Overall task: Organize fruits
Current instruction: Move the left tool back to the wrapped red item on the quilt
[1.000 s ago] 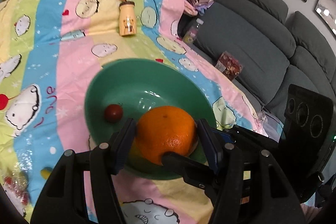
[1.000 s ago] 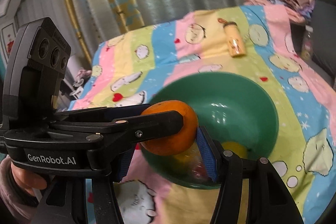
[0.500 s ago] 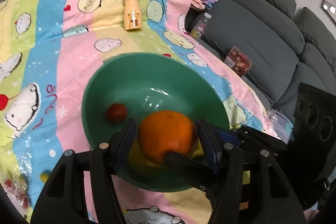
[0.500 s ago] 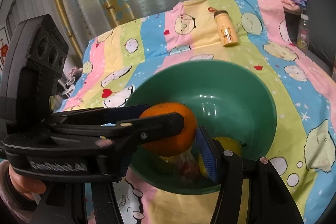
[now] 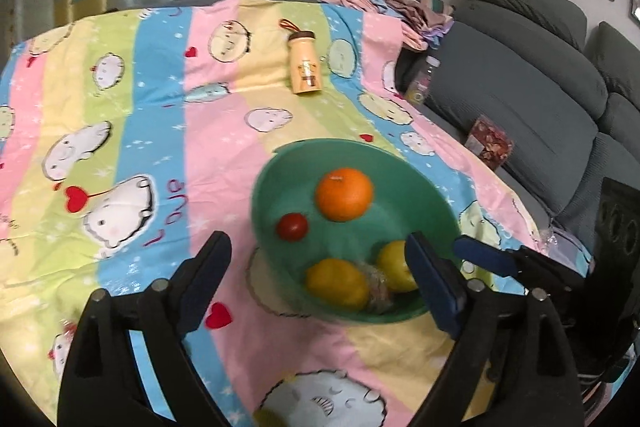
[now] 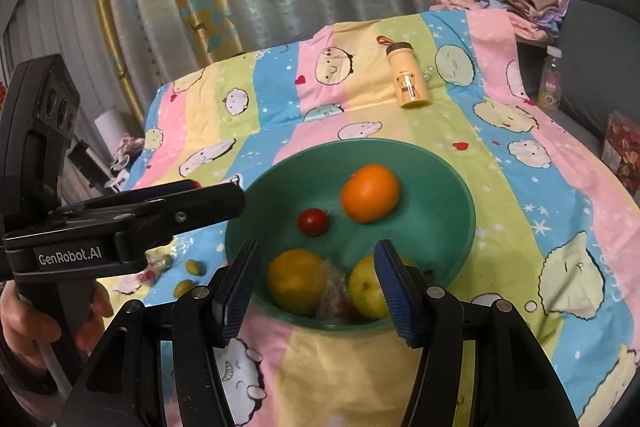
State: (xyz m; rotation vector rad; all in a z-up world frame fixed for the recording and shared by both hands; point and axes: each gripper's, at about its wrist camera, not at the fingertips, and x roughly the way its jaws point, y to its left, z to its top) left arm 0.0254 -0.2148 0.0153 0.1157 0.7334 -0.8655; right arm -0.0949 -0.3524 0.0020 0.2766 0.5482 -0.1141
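A green bowl (image 5: 432, 195) (image 6: 440, 179) sits on the striped cartoon cloth. In it lie an orange (image 5: 344, 193) (image 6: 370, 193), a small red tomato (image 5: 293, 226) (image 6: 314, 221), a yellow-orange fruit (image 5: 338, 283) (image 6: 296, 281), a yellow-green fruit (image 5: 394, 267) (image 6: 364, 289) and a crinkly wrapper. My left gripper (image 5: 316, 255) is open and empty, above the bowl's near left side. My right gripper (image 6: 316, 267) is open and empty over the bowl's near rim. In the right wrist view, the left gripper's fingers (image 6: 192, 205) end just left of the bowl.
A yellow bottle (image 5: 305, 69) (image 6: 408, 81) lies at the cloth's far side. Small green fruits (image 6: 192, 273) and wrapped candies (image 6: 154, 265) lie left of the bowl. A grey sofa (image 5: 540, 87) with a bottle and a box stands to the right; folded clothes are behind.
The left gripper opened and let go of the orange, which now lies in the bowl. Both grippers pulled back and up from the bowl.
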